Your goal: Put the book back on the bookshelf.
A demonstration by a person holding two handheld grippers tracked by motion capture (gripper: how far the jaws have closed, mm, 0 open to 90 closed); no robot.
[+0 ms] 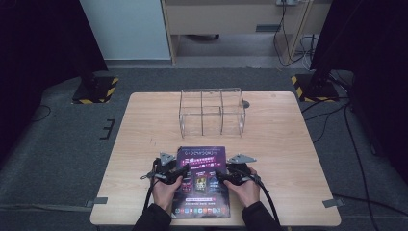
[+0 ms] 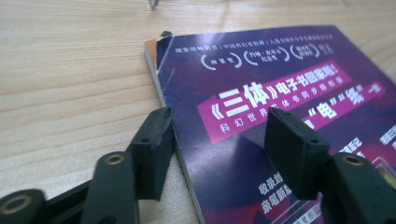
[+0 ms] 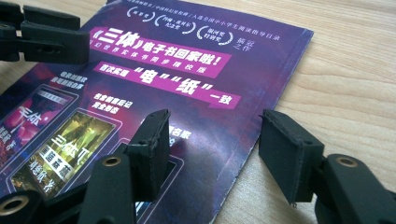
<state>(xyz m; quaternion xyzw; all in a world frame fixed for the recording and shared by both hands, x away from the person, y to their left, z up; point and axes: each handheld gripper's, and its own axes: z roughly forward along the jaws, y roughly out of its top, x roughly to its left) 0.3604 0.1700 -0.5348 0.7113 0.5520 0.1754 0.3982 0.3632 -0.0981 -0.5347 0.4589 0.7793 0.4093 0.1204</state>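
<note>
A purple book [image 1: 202, 161] with white and pink print lies flat near the table's front edge. My left gripper [image 1: 183, 171] is open and low over the book's left edge. In the left gripper view the book [image 2: 280, 65] has its spine edge between the two jaws of that gripper [image 2: 219, 149]; one jaw is over the wood, the other over the cover. My right gripper [image 1: 222, 177] is open at the right side. In the right gripper view its jaws [image 3: 219, 154] straddle the right edge of the book [image 3: 187, 46]. The left gripper [image 3: 46, 37] shows at the top left there.
A clear acrylic divider box [image 1: 211, 113] stands on the wooden table [image 1: 144, 139] behind the book. Stand bases with yellow-black tape [image 1: 95, 89] sit on the floor at both far corners. Cables trail on the floor at the right.
</note>
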